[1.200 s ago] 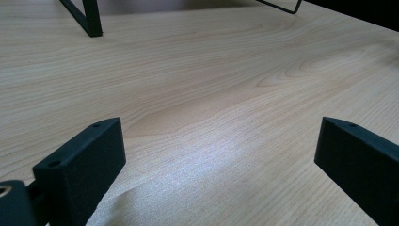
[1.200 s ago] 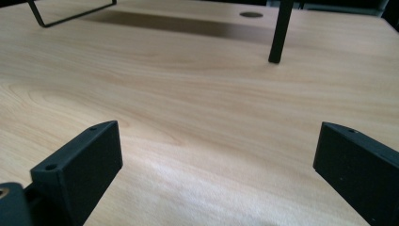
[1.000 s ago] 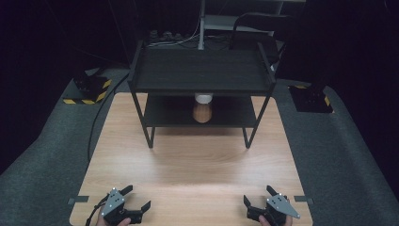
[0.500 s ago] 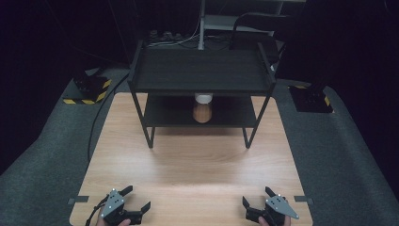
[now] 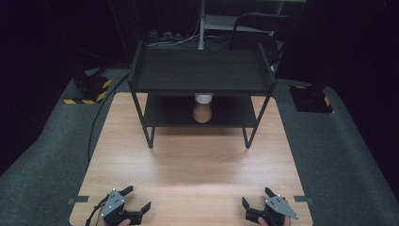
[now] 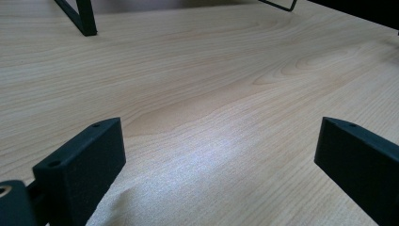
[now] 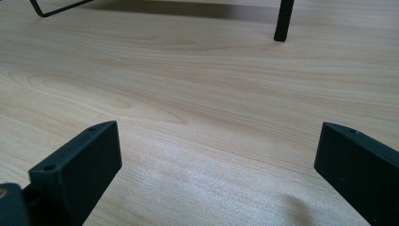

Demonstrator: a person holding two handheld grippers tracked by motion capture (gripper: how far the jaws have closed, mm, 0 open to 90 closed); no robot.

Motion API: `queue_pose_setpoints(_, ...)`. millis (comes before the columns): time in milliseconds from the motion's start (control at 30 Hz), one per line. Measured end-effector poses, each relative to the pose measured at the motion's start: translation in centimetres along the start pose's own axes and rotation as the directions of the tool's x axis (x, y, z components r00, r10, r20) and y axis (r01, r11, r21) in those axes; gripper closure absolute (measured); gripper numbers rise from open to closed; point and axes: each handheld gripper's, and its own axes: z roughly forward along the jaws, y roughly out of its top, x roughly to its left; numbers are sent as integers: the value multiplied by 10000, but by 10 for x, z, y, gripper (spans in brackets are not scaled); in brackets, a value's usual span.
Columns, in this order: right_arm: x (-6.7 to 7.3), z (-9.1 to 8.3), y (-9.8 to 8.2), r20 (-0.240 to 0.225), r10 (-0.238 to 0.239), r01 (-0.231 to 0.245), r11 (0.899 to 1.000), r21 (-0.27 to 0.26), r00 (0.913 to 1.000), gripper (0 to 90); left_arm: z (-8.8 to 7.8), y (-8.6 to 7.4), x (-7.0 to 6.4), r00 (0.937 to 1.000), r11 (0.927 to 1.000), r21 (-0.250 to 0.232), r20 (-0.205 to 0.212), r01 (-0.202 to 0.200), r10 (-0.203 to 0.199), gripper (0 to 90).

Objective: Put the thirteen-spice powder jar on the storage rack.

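Bottle (image 5: pixel 203 108) on shelf (image 5: pixel 164 113), far beyond tongs (image 5: pixel 136 199).

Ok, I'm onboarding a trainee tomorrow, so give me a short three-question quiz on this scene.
1. True or false: the left gripper is shut on something.
2. Where does the brown bottle with the white cap stand? A) top shelf B) lower shelf of the black rack C) wooden table
3. How do the right gripper jaws stand?

Key
1. False: its jaws are open and hold nothing.
2. B
3. Wide apart, above bare wood.
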Motion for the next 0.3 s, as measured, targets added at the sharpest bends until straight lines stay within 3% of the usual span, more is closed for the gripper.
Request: queue_pose_setpoints(300, -1, 1, 1, -31, 46, -46, 10000, 37, 10000, 9, 0, 0, 0, 10000, 10000, 4, -19, 15, -15, 25)
